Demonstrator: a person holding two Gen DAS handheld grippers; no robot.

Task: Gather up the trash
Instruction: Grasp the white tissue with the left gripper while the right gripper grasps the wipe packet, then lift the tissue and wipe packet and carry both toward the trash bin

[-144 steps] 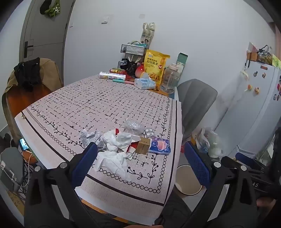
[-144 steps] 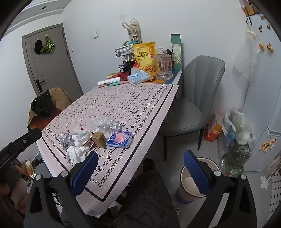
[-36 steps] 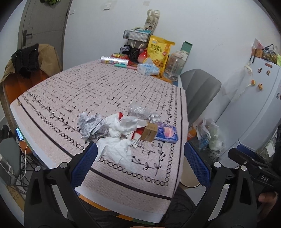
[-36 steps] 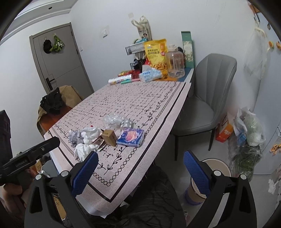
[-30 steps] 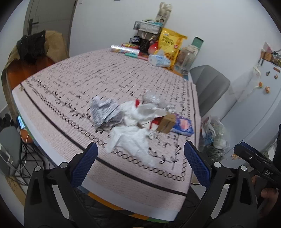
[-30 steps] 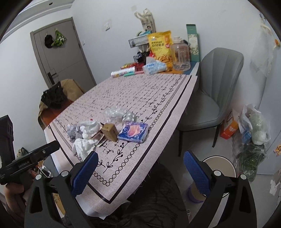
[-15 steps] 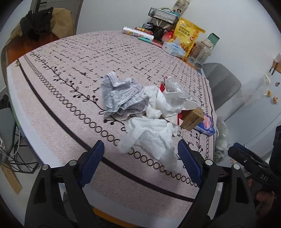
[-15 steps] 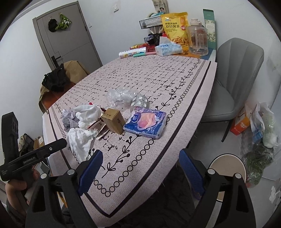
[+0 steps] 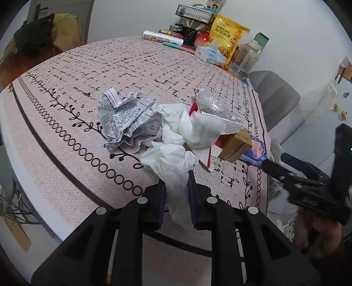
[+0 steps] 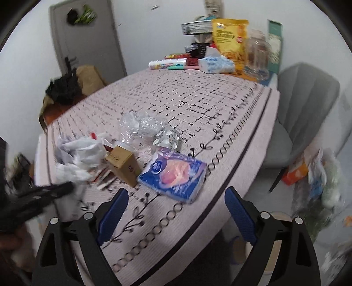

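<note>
A heap of trash lies near the table's front edge: a white crumpled tissue (image 9: 173, 162), a crumpled printed paper (image 9: 127, 123), more white paper (image 9: 198, 129), clear plastic wrap (image 9: 211, 103), a small brown box (image 9: 236, 145) and a blue tissue pack (image 10: 173, 173). My left gripper (image 9: 176, 198) is shut on the near end of the white tissue. My right gripper (image 10: 176, 209) is open and empty, just short of the blue pack, with the brown box (image 10: 123, 165) to its left.
The tablecloth (image 9: 110, 72) covers the table. At the far end stand a yellow snack bag (image 9: 226, 37), a clear jar (image 9: 244, 59), a tissue pack (image 9: 209, 55) and a wire basket (image 9: 195, 15). A grey chair (image 10: 308, 105) stands on the right, bags (image 10: 323, 176) on the floor beside it.
Both grippers have moved forward to the trash heap. My left gripper's jaws have closed on the white tissue. The right gripper's jaws have narrowed slightly but stay open.
</note>
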